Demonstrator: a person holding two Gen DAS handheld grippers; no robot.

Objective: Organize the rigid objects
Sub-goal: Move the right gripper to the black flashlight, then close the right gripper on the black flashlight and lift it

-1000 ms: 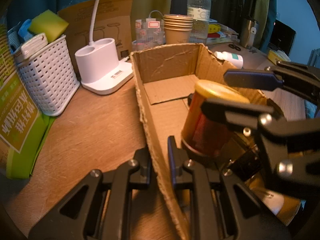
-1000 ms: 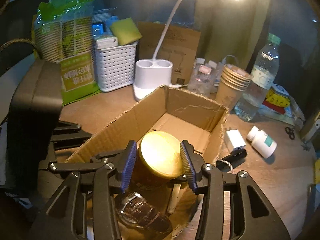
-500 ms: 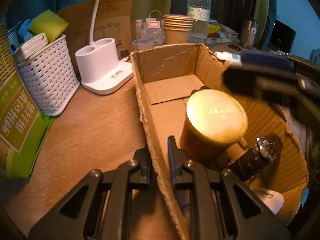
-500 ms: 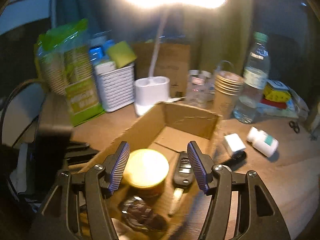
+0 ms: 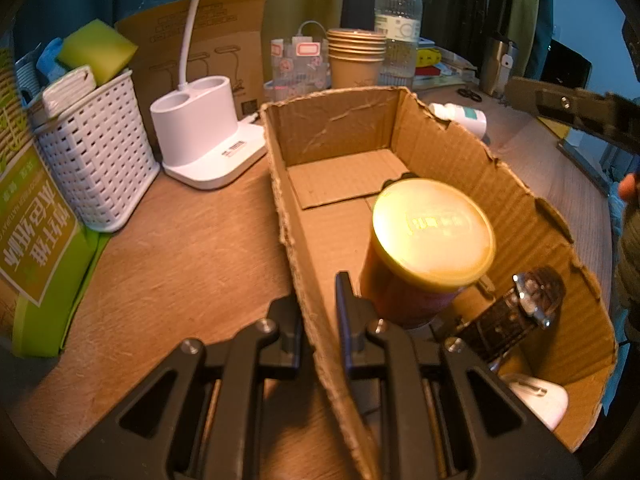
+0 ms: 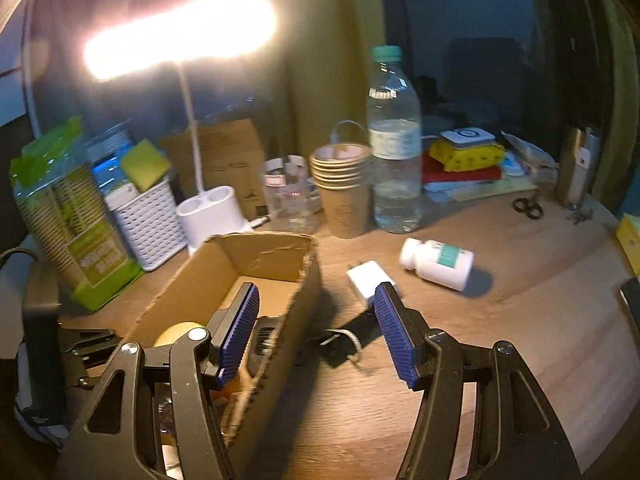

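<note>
An open cardboard box (image 5: 516, 208) stands on the wooden desk. Inside it stand a jar with a yellow lid (image 5: 432, 232), a brown-strapped wristwatch (image 5: 520, 312) and a white object (image 5: 536, 398). My left gripper (image 5: 318, 312) is shut on the box's left wall (image 5: 288, 216). My right gripper (image 6: 316, 328) is open and empty, above the box's right wall (image 6: 304, 280). On the desk to the right lie a white adapter (image 6: 366, 280), a black object with a cord (image 6: 344, 338) and a white pill bottle (image 6: 436, 262).
A white basket (image 5: 96, 152), a white lamp base (image 5: 200, 136), stacked paper cups (image 6: 342, 184) and a water bottle (image 6: 394, 144) stand behind the box. A green package (image 5: 28, 240) stands at the left. Scissors (image 6: 528, 206) lie at the far right.
My right gripper let go of the yellow-lidded jar inside the box, opened, then rose and swung right over the box's right wall. The left gripper stayed on the box wall.
</note>
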